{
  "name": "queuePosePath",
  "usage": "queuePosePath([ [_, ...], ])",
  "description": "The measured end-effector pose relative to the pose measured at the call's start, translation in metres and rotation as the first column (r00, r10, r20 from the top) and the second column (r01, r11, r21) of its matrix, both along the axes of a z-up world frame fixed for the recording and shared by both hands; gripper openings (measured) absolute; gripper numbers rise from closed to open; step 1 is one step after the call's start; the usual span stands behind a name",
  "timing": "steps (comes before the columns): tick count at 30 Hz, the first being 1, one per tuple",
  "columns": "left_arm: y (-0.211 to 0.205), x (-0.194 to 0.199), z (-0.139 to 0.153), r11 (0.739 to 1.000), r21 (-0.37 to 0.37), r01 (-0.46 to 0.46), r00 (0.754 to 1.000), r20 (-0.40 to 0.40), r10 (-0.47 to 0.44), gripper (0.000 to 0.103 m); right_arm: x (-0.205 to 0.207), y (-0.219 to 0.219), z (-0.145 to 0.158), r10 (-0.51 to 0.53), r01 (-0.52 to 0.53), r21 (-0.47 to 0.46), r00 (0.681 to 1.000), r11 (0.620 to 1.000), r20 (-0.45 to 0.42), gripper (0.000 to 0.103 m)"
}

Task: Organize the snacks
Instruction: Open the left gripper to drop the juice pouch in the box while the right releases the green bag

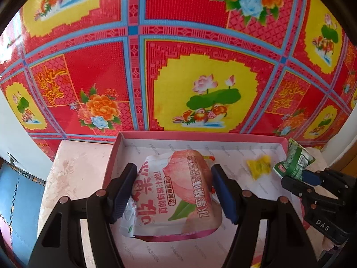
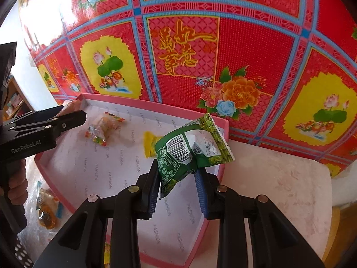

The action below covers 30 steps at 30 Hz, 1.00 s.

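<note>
Midway through sorting: my left gripper [image 1: 175, 193] clamps the peach pouch [image 1: 176, 198] over the pink box [image 2: 219, 169], my right gripper [image 2: 178, 186] pinches the green packet [image 2: 189, 149] above its right edge, while a wrapped sweet [image 2: 48, 210] waits outside on the bench [image 2: 279, 183].

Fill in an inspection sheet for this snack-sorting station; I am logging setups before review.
Surface: pale pink marbled tabletop, bearing a shallow pink cardboard box lid lined with white printed paper.
Job's things: peach-print pink snack pouch; green foil snack packet; yellow-wrapped candy and clear-wrapped sweets inside the lid.
Clutter: an orange clear-wrapped sweet outside the lid.
Grippers: left gripper clamps the pouch; right gripper pinches the packet.
Cables: nothing seen.
Surroundings: red floral patterned backdrop.
</note>
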<state>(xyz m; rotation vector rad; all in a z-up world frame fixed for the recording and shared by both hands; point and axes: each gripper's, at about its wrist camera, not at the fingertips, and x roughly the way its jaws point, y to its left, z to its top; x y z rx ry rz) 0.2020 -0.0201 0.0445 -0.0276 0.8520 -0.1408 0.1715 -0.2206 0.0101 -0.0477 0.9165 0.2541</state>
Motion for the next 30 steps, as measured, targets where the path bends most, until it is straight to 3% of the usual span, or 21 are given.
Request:
queuePosePath([
  [17,0.009,0.025,-0.028,0.996,-0.058,-0.062,0.996,-0.066,0.058,0.073,0.007,0.003,-0.012,0.005,-0.005,0.011,1.0,1.0,-0.016,0.034],
  [21,0.016,0.024,-0.029,0.996,-0.036,-0.075,0.995,-0.065,0.073,0.08,0.007,0.003,-0.011,-0.002,0.002,0.002,1.0,1.0,-0.015,0.049],
  [24,0.015,0.022,-0.028,0.997,-0.022,-0.075,0.995,-0.066,0.073,0.08,0.004,0.002,-0.009,0.003,-0.003,0.005,1.0,1.0,-0.009,0.052],
  [27,0.016,0.019,-0.022,0.998,-0.018,-0.066,0.997,-0.048,0.065,0.08,-0.001,-0.002,-0.004,0.003,-0.003,-0.006,1.0,1.0,0.011,0.063],
  [30,0.015,0.015,-0.017,0.998,-0.009,-0.063,0.998,-0.027,0.062,0.08,-0.005,-0.004,0.002,-0.002,0.002,-0.007,1.0,1.0,0.031,0.067],
])
